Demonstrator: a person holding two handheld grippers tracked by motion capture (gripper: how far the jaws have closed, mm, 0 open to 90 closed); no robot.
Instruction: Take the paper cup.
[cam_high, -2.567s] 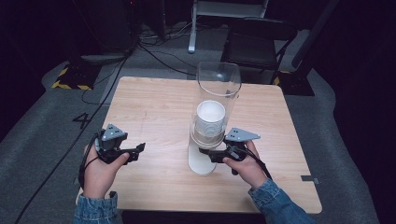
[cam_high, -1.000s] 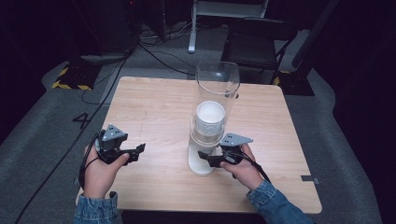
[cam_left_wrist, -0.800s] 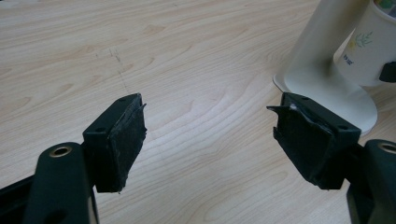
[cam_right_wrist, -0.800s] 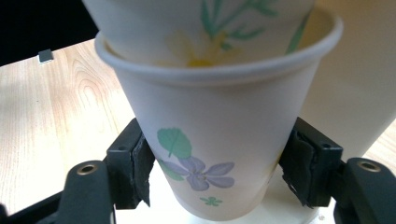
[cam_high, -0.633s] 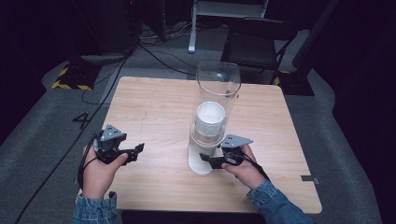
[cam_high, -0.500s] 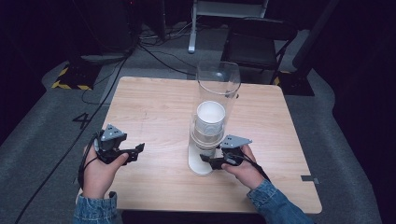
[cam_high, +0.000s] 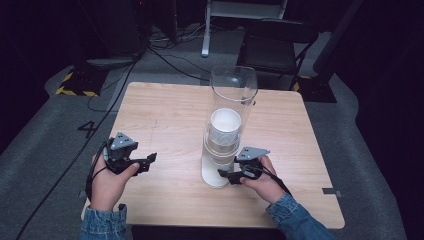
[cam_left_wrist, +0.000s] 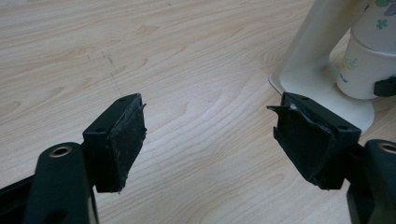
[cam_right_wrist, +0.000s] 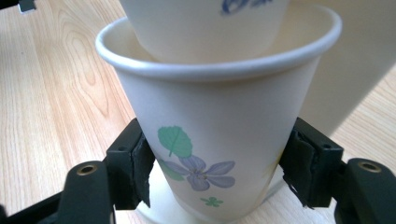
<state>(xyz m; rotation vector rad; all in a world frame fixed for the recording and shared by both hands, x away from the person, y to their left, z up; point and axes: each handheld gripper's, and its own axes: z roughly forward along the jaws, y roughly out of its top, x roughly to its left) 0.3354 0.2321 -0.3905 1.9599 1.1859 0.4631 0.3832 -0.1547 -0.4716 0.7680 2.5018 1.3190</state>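
Apparently upright, mouth up: bottom cup (cam_right_wrist: 215, 140) between right tool (cam_right_wrist: 219, 172) pads; left tool (cam_left_wrist: 210, 140) agape.

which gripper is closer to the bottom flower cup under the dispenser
Right. The right gripper has its jaws on either side of the bottom cup, pads against its wall. The left gripper sits apart on the table, jaws open.

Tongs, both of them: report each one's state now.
Left tongs: open, empty, over bare table.
Right tongs: shut on the bottom paper cup of the dispenser stack.
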